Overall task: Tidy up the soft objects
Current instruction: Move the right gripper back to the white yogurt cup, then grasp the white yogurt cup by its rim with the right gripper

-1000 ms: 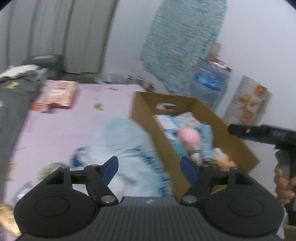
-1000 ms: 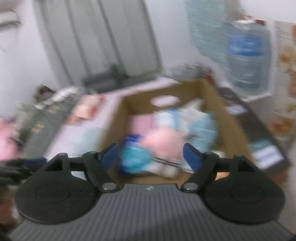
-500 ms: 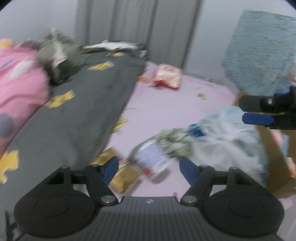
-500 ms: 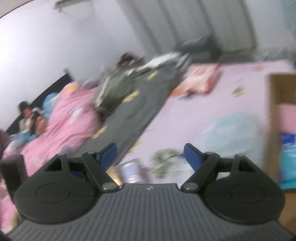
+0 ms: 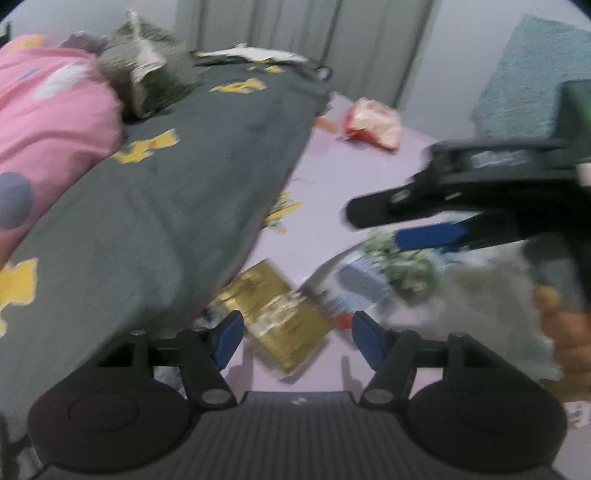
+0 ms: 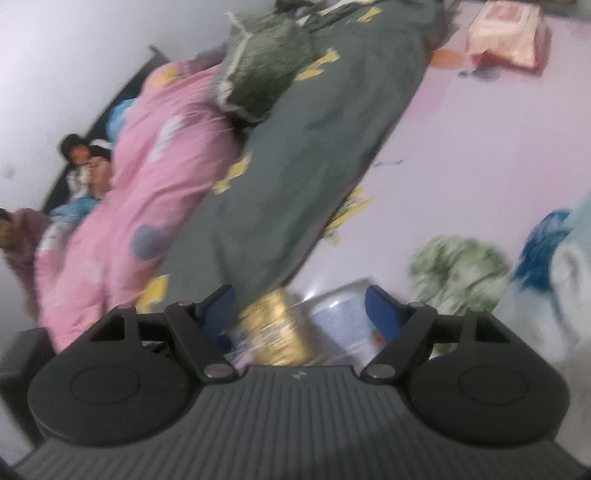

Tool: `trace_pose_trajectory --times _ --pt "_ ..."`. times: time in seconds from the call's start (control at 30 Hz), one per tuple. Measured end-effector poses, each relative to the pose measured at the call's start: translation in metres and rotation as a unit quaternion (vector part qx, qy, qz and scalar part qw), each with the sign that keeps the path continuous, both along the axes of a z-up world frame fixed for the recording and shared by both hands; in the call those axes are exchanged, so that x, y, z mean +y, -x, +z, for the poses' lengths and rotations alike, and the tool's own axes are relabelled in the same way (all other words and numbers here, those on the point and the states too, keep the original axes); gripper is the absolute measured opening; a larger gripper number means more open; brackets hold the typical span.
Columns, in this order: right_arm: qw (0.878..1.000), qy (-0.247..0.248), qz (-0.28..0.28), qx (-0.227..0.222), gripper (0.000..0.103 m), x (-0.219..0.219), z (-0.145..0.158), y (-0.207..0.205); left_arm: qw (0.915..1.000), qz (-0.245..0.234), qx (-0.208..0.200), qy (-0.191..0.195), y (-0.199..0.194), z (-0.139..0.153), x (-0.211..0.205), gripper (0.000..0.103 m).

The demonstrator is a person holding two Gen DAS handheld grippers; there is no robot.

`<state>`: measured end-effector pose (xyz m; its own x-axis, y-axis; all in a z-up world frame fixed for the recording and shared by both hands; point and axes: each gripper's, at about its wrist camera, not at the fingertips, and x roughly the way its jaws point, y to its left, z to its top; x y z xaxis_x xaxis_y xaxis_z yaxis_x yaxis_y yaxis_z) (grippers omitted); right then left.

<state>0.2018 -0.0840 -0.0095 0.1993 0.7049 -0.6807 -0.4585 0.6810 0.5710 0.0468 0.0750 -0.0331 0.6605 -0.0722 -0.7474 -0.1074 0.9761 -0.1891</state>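
Gold foil packet [image 5: 275, 314], one, is lying between the spread, empty fingers of the left gripper [image 5: 297, 338]; one clear plastic pouch [image 5: 351, 284] and one green patterned soft bundle [image 5: 404, 264] are lying just ahead-right. Right gripper [image 6: 301, 308] is hovering wide, empty, above them.

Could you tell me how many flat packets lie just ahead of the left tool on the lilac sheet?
2: a gold packet nearest the grey blanket, and a silver packet beside it. More may be hidden.

Home bedroom: grey blanket [image 5: 155, 206] and pink quilt [image 6: 147, 192] on bed, grey curtains [image 5: 303, 33] behind.
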Motion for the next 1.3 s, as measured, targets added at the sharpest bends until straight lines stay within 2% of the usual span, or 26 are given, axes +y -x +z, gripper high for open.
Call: trace_pose_trajectory --times 0.1,0.2,0.33,0.4,0.57,0.67,0.73,0.9,0.97,1.07,1.2,1.3 --pt "1.000 0.008 -0.005 0.029 0.077 -0.003 -0.012 -0.014 0.9984 -0.031 -0.012 0.046 -0.007 0.002 -0.003 0.066" --pt "0.997 0.014 -0.006 0.074 0.077 -0.001 -0.031 -0.028 0.9941 -0.054 0.002 0.094 -0.024 -0.005 -0.006 0.066" --pt "0.993 0.009 -0.005 0.118 0.077 0.005 -0.048 -0.041 0.9902 -0.057 0.034 0.123 -0.048 -0.022 -0.007 0.065" --pt "0.991 0.010 -0.012 0.135 0.077 0.006 -0.055 -0.046 0.9897 -0.055 0.043 0.125 -0.057 -0.027 -0.007 0.065" --pt "0.983 -0.022 -0.008 0.180 0.082 0.011 -0.076 -0.056 0.9920 -0.039 0.052 0.108 -0.068 -0.035 -0.008 0.065" --pt "0.980 -0.049 -0.009 0.190 0.081 0.014 -0.079 -0.059 0.9941 -0.036 0.045 0.092 -0.068 -0.034 -0.012 0.065" --pt "0.983 -0.049 -0.007 0.175 0.079 0.014 -0.074 -0.057 0.9954 -0.037 0.040 0.079 -0.065 -0.032 -0.014 0.065" --pt "0.988 -0.060 -0.005 0.140 0.059 0.004 -0.056 -0.045 0.9979 -0.043 0.016 0.045 -0.051 -0.024 -0.016 0.064" --pt "0.990 -0.063 -0.004 0.127 0.053 -0.003 -0.050 -0.038 0.9981 -0.056 0.006 0.025 -0.045 -0.020 -0.021 0.058" --pt "0.992 -0.061 -0.007 0.109 0.049 -0.015 -0.046 -0.023 0.9971 -0.076 -0.002 0.001 -0.035 -0.018 -0.030 0.058" --pt "0.991 -0.067 -0.024 0.114 0.040 -0.031 -0.053 -0.011 0.9953 -0.088 -0.015 -0.038 -0.027 -0.018 -0.044 0.056" --pt "0.990 -0.072 -0.038 0.118 0.039 -0.038 -0.055 -0.007 0.9950 -0.086 -0.014 -0.049 -0.027 -0.015 -0.051 0.051"
